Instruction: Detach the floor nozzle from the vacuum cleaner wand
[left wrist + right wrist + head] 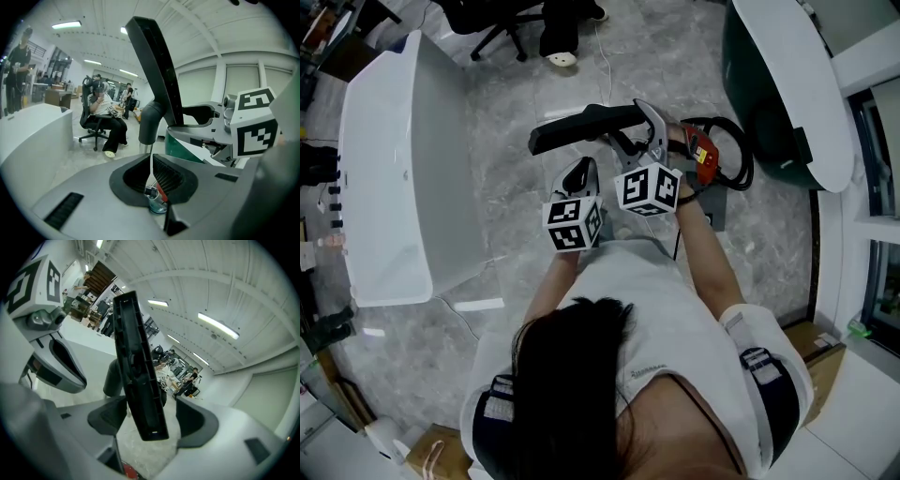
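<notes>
The black nozzle is standing raised off the floor in front of the person. One end of it is hanging between the spread jaws of the right gripper, and neither pad is clamping it. The left gripper is sitting with its jaws pressed together. The silver wand is showing just beyond them, under the nozzle's neck.

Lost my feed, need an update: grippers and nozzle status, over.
Left gripper shut beneath the floor nozzle neck. Right gripper open, nozzle end between its jaws, untouched. Nozzle still on wand. Nothing blocking.
</notes>
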A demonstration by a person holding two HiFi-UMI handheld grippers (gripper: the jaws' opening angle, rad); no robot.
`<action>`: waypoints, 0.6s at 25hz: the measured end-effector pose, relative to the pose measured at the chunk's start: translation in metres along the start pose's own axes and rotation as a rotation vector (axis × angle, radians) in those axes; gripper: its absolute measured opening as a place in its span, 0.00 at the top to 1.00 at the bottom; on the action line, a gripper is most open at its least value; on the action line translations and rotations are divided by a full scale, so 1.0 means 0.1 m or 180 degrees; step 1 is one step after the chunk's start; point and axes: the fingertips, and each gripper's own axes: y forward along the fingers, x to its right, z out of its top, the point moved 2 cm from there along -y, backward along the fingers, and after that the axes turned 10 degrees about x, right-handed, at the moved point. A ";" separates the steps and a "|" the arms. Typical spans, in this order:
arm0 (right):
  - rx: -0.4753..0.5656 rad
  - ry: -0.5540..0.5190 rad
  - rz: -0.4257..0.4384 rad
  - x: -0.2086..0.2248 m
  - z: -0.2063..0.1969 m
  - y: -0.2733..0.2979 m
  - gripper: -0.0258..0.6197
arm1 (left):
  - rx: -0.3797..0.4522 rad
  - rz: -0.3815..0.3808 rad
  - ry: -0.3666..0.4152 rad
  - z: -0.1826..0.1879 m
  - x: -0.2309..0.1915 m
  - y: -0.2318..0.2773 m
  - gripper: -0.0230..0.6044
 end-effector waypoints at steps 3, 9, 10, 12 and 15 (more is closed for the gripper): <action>-0.0018 -0.0109 0.0019 -0.01 0.00 0.05 0.47 | -0.0004 0.0020 -0.0007 0.00 -0.04 0.01 0.94; 0.0020 -0.0334 0.0004 -0.03 0.08 0.15 0.47 | 0.0017 0.0078 -0.0031 0.04 -0.14 0.02 0.94; 0.0025 -0.0388 -0.0012 -0.03 0.09 0.16 0.47 | 0.0018 0.0087 -0.0035 0.04 -0.14 0.01 0.94; 0.0031 -0.0457 -0.0021 -0.03 0.10 0.18 0.47 | 0.0019 0.0104 -0.0045 0.04 -0.16 0.01 0.94; 0.0064 -0.0402 0.0031 -0.04 0.12 0.21 0.47 | 0.0014 0.0125 -0.0062 0.02 -0.19 0.00 0.94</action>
